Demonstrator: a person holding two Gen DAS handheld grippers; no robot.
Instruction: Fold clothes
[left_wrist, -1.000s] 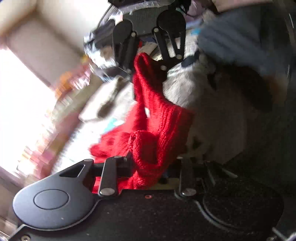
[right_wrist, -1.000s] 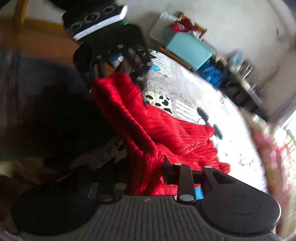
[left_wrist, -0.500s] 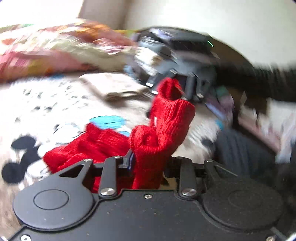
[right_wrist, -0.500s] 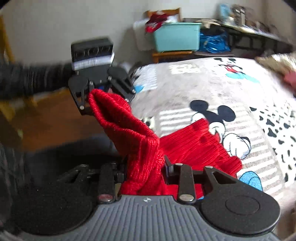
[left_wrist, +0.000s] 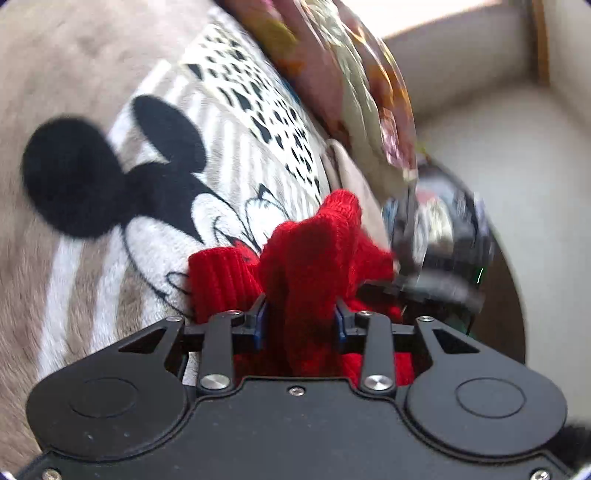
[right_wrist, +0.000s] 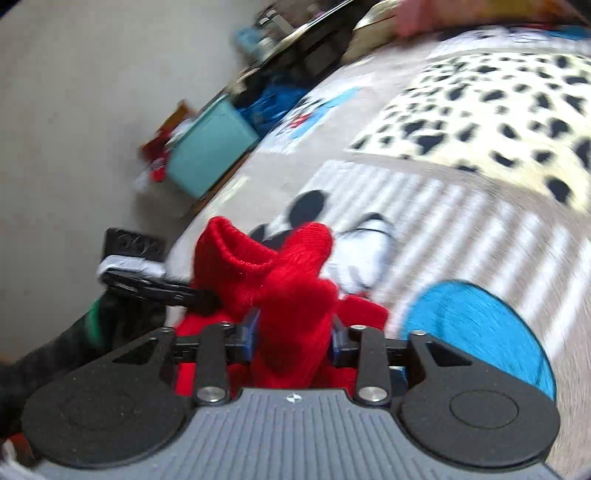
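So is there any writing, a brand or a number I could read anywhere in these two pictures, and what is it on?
None can be read.
Blanket: cartoon-mouse picture, spots and stripes only, no words.
Right gripper, grey body: one tiny pale mark, too small to read.
Teal box and clutter behind it: too blurred for any label.
Red knit sweater and left gripper: no tag or lettering shows.

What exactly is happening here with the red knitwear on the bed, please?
A person is folding a red knitted garment over a cartoon-print blanket with two handheld grippers. The left gripper and right gripper each have a bunch of the knit between their jaws, which are opening, so the fabric is apparently being let go.
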